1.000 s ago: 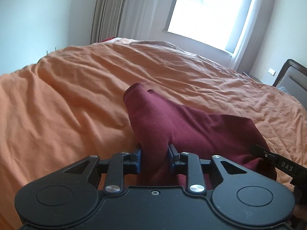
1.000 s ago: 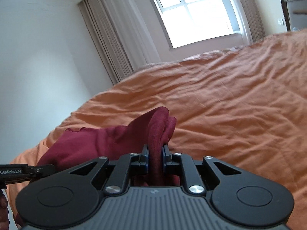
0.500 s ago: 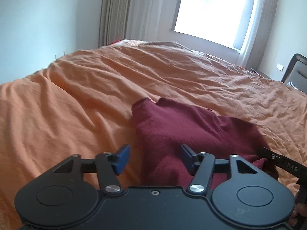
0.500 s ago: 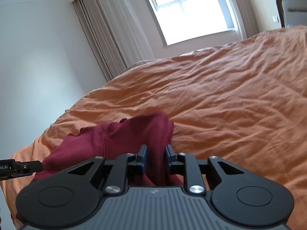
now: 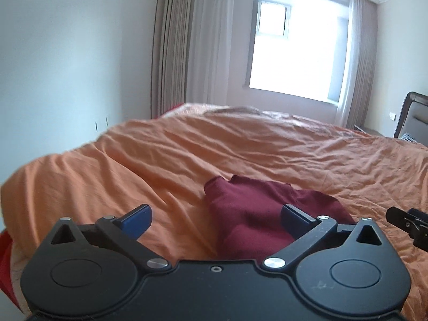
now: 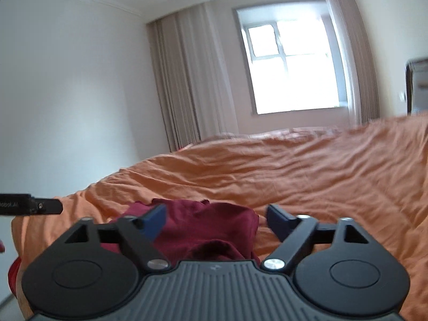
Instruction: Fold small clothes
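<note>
A small dark red garment (image 5: pixel 248 211) lies folded over on the orange bedcover (image 5: pixel 160 160). My left gripper (image 5: pixel 216 218) stands open just above its near edge, blue pads spread wide with nothing held. In the right wrist view the same garment (image 6: pixel 203 227) lies bunched below my right gripper (image 6: pixel 215 220), which is open too, its pads apart on either side of the cloth. The tip of the right gripper (image 5: pixel 406 222) shows at the right edge of the left view, and the left gripper's tip (image 6: pixel 32 204) at the left edge of the right view.
The wrinkled orange bedcover (image 6: pixel 321 174) spreads far ahead and to the right. A white wall, curtains (image 5: pixel 187 53) and a bright window (image 5: pixel 297 50) stand behind the bed. A dark headboard (image 5: pixel 412 117) sits at the far right. Red fabric (image 5: pixel 5 262) shows at the bed's near left edge.
Both grippers have let go of the dark red garment and opened wide. They have lifted and tilted up, and the garment now lies on the bedcover.
</note>
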